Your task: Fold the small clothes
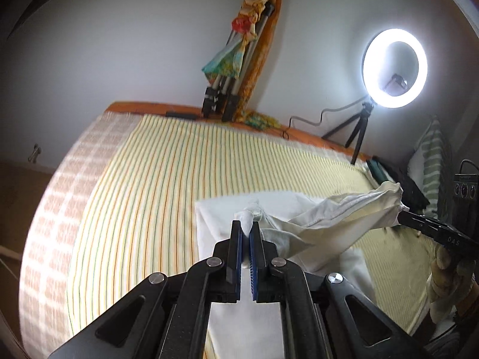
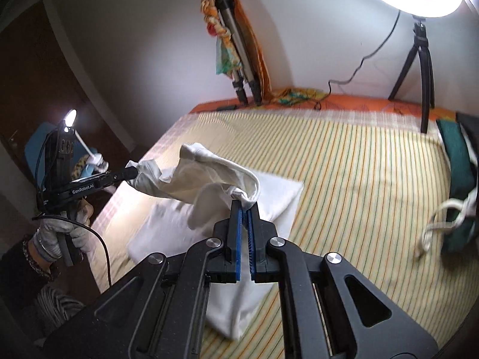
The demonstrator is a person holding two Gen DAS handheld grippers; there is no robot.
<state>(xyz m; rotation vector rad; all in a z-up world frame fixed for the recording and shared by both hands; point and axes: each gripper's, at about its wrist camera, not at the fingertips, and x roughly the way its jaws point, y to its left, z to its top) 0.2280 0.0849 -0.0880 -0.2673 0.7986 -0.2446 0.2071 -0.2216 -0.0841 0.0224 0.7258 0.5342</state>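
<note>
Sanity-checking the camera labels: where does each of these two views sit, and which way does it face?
Left wrist: sits on the left gripper, faces down along its fingers over the striped bedsheet toward the wall; jaws pinch the white garment; right gripper and its gloved hand at right.
Right wrist: sits on the right gripper, same heading; jaws pinch the garment's other end; left gripper and gloved hand at left.
Shared: garment, bedsheet, ring light, leaning tripod.

Glaring ring light (image 1: 394,68), blurred fisheye edges
</note>
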